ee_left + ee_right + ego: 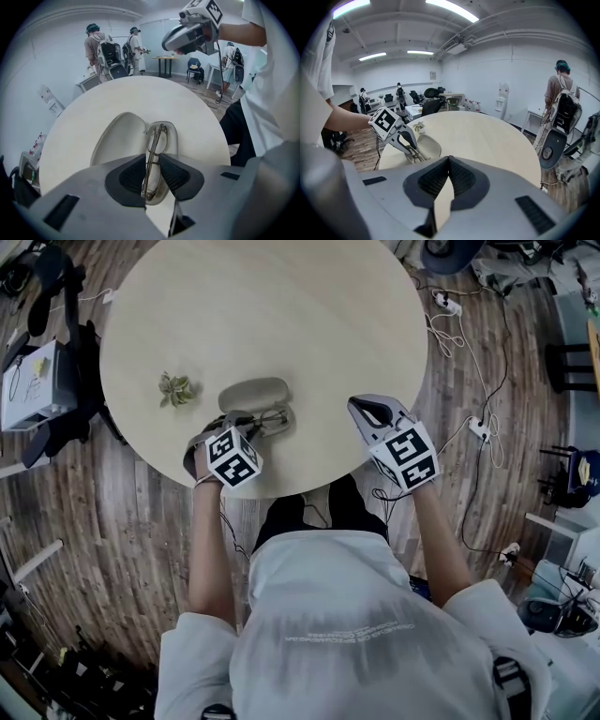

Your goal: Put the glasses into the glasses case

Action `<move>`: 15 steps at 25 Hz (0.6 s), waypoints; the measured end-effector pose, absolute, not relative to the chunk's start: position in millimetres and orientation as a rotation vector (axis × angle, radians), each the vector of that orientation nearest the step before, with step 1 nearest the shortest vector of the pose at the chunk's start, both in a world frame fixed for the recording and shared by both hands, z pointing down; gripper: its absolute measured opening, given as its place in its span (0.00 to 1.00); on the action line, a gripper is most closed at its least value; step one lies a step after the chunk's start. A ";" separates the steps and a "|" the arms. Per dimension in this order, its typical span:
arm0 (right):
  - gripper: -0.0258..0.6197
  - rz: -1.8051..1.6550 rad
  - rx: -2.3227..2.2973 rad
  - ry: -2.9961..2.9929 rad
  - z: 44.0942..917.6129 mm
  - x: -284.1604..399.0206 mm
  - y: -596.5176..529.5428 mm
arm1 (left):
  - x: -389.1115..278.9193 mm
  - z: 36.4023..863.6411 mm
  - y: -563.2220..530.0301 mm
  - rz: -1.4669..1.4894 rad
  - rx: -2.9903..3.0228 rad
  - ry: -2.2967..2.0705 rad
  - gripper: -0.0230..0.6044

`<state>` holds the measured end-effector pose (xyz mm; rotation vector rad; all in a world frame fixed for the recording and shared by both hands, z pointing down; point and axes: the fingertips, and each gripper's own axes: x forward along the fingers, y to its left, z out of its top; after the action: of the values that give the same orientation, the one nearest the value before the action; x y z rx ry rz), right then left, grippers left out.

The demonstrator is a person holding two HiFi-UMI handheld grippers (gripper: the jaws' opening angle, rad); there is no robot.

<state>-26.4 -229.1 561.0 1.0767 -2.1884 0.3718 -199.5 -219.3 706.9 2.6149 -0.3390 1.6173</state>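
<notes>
One pair of glasses [157,138], pinched edge-up between the jaws of the left gripper [151,165], inside the lower half of one open glasses case [117,136]. Right of the case, the right gripper [449,163], jaws pressed together, empty. Left of the case, one small plant [175,388].

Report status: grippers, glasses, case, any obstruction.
Left gripper jaws shut on glasses, folded, on edge over the open glasses case. Right gripper jaws shut, empty, off to the side. Small plant beside case, not in the way.
</notes>
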 end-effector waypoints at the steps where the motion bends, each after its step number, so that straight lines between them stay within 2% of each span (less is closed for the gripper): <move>1: 0.04 0.372 1.075 -2.191 560.8 -26.6 -229.5 | -201.8 702.0 -222.5 1.583 2.614 -0.380 0.19; 8: 0.04 0.357 1.064 -2.214 555.5 -23.2 -236.6 | -222.2 663.7 -243.4 1.277 2.540 -0.650 0.19; 10: 0.04 0.340 1.066 -2.227 550.7 -20.7 -243.0 | -228.3 652.1 -247.4 1.192 2.500 -0.723 0.12; 15: 0.04 0.267 1.051 -2.265 530.8 -21.3 -264.4 | -246.4 618.2 -259.7 1.016 2.433 -0.921 0.07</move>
<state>-21.3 -264.4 530.8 1.0508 -2.2651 0.2674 -246.4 -259.7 618.2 2.4331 -0.9207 1.0165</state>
